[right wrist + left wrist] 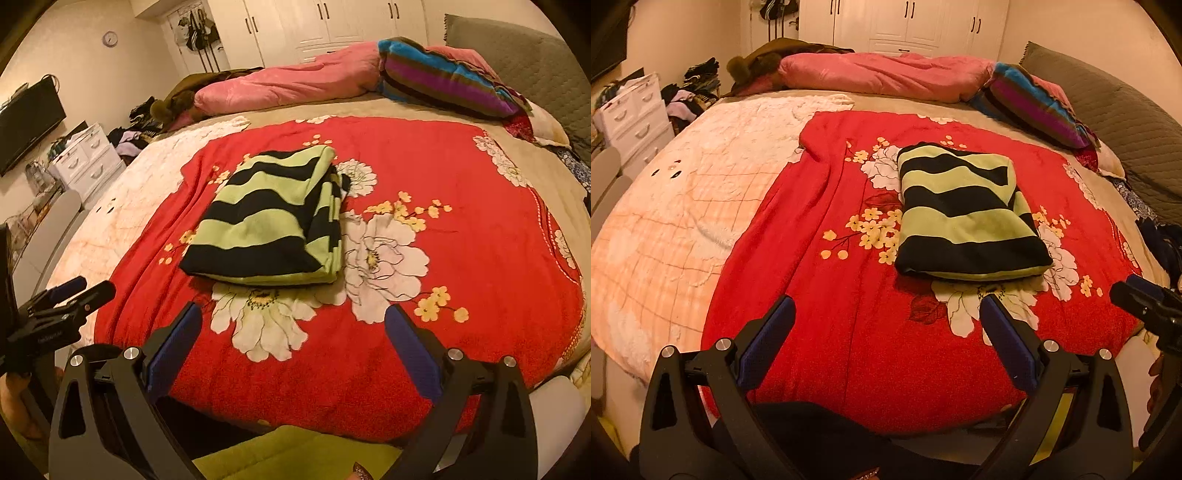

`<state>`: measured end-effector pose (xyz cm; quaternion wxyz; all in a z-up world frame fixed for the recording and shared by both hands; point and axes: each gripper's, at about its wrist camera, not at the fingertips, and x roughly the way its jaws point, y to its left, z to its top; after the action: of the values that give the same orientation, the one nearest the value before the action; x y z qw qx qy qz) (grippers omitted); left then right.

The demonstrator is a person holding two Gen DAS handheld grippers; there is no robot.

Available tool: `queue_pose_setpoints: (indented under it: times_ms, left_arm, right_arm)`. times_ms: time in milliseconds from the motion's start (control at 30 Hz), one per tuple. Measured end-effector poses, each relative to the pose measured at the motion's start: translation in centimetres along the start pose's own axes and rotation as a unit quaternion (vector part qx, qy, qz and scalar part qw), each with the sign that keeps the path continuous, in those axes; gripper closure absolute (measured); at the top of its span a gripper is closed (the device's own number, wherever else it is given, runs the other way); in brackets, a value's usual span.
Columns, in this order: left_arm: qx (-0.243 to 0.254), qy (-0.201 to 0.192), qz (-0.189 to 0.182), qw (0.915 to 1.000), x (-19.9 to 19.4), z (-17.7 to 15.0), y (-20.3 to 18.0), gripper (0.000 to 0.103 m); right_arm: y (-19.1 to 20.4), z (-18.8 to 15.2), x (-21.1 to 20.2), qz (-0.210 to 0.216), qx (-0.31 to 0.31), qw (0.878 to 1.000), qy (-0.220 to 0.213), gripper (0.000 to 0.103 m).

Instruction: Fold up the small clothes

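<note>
striped garment (967, 214) folded, mid-bed on red blanket (849, 332) | left gripper (886, 321), right gripper (293, 325): jaws spread, empty, near bed's front edge | fold likely finished

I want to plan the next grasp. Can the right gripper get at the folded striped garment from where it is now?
Probably yes. The right gripper is open and empty, and only bare red blanket lies between it and the near edge of the striped garment.
</note>
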<state>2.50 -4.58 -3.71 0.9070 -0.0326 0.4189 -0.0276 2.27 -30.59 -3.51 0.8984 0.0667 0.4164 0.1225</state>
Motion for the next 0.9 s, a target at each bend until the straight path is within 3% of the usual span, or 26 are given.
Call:
queue_pose_setpoints:
  times_ms: [900]
  left_arm:
    - [-0.002,0.005,0.006,1.0000,0.06,0.06,0.04,0.009]
  right_arm:
    - [-0.14,-0.07,0.08,0.000,-0.001,1.000,-0.001,0.004]
